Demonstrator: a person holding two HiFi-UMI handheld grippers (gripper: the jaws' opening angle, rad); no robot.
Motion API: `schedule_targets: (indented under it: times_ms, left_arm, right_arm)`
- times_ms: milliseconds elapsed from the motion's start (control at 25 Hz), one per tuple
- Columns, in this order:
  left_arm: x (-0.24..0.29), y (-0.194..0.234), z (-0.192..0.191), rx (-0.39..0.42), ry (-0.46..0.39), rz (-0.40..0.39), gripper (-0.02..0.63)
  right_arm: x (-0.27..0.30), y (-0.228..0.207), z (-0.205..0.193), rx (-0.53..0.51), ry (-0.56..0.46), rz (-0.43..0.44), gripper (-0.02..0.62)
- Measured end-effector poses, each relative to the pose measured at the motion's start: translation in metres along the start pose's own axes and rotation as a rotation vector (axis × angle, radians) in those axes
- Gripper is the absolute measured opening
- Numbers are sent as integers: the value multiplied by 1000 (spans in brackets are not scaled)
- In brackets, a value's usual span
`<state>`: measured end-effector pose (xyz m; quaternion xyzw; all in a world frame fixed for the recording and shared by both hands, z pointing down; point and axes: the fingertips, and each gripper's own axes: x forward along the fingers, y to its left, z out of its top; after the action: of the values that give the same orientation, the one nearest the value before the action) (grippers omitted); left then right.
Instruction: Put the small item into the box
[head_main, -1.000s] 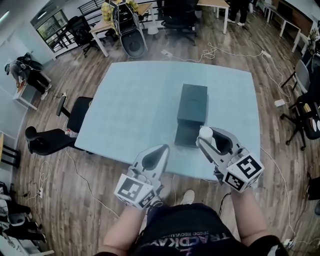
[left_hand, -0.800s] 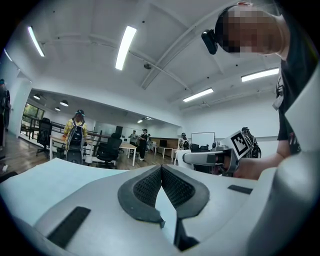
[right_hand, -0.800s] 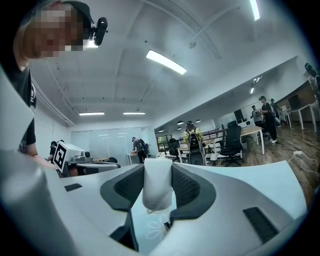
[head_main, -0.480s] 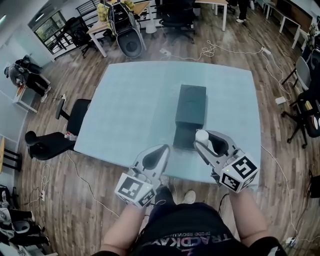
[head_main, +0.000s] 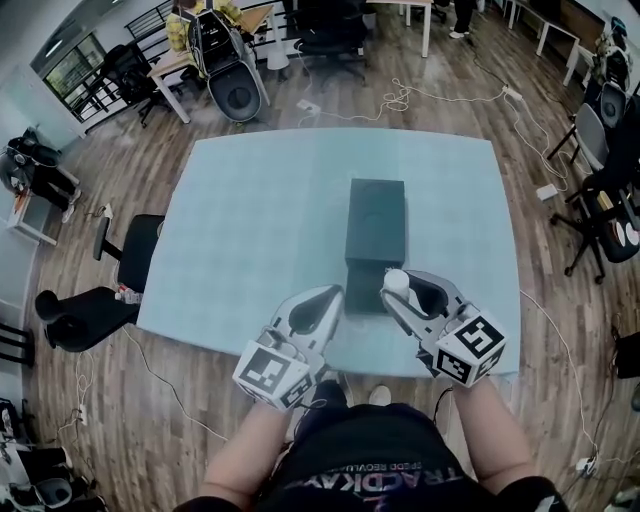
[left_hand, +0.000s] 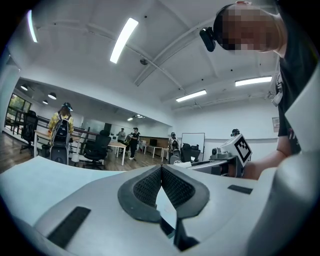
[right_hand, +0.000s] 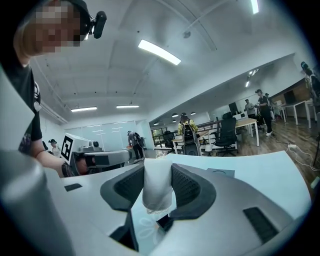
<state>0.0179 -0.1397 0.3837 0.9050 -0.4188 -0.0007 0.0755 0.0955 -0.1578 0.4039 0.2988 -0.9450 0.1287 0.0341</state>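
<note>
Probably an open-plan office: desks (left_hand: 115, 145), swivel chairs (head_main: 135, 255), ceiling strip lights (left_hand: 123, 40), a wood floor (head_main: 150, 400) strewn with cables (head_main: 400, 100).

One pale blue desk (head_main: 260, 220), two dark box parts toward its near edge — a tall part (head_main: 376, 215) and a low part (head_main: 360, 286), touching — one small white item (head_main: 396, 279), two grippers, the left gripper (head_main: 333, 294) and the right gripper (head_main: 392, 292).

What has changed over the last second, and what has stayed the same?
Both tongs moved closer to the near end of the box: the right tongs, clamped on the white item, and the shut, empty left tongs. Nothing was taken or let go. The box stayed put on the table.
</note>
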Motion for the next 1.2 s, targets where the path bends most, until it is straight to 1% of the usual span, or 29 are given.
schedule_targets:
  times_ms: [200,480,720,840,920,1040,1200]
  left_arm:
    - [10,25,-1,10,20,-40,34]
    - [15,56,-21,-27,52,-96,34]
    - [16,70,-42,-35,91,-138,34]
    - [20,77,-44,-53,99,-150,34]
    - [22,82,-48,-52,116,-156,34]
    - [25,86,-51,-60,104,-170,34]
    - [29,94,-51,-78,103,-172,34]
  right_arm:
    - [27,-15,-15,18,45,-30,184]
    - [62,-29,-51,61,150,-78,184]
    - [83,-45,-91,36,274,-115,184]
    - [92,-53,-108,5,341,-118,184]
    - [96,-57,-118,-19,386,-117,184]
    - [101,-60,-132,-59,448,-113,184]
    - [107,-65,-149,-147,543,-105,184]
